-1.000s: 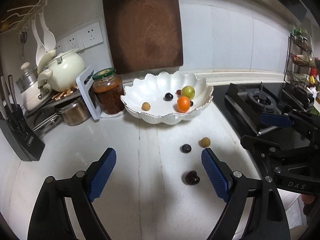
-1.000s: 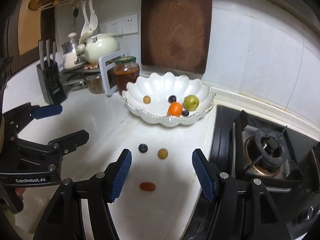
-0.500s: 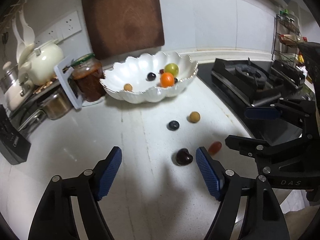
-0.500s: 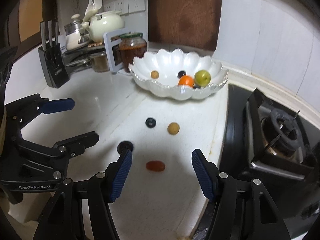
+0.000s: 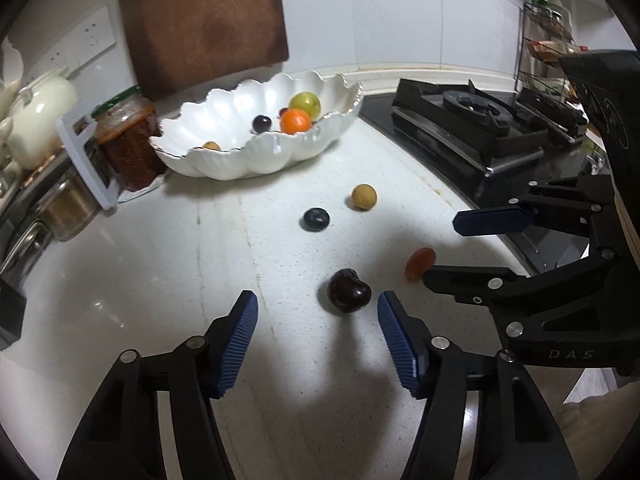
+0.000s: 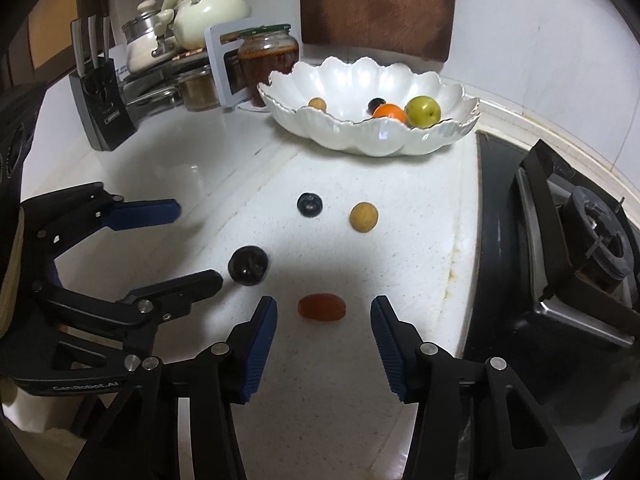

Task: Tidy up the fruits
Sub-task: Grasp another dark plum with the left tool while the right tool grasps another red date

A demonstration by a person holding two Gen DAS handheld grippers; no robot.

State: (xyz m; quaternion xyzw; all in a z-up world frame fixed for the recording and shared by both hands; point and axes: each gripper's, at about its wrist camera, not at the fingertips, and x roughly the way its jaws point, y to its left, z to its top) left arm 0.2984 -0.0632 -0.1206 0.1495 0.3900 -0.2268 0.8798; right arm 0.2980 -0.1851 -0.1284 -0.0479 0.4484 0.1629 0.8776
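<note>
stove (image 6: 560, 240) beside fruit, jar (image 6: 269, 60) behind bowl (image 6: 372, 132)

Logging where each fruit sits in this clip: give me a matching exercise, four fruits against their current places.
Things:
1. dark cherry
2. red oblong fruit
3. orange fruit
4. blueberry

Places:
A. inside the white bowl
B. in front of the open left gripper
C. on the counter beside the tan round fruit
D. in front of the open right gripper

Pairs: 1-B, 2-D, 3-A, 4-C
</note>
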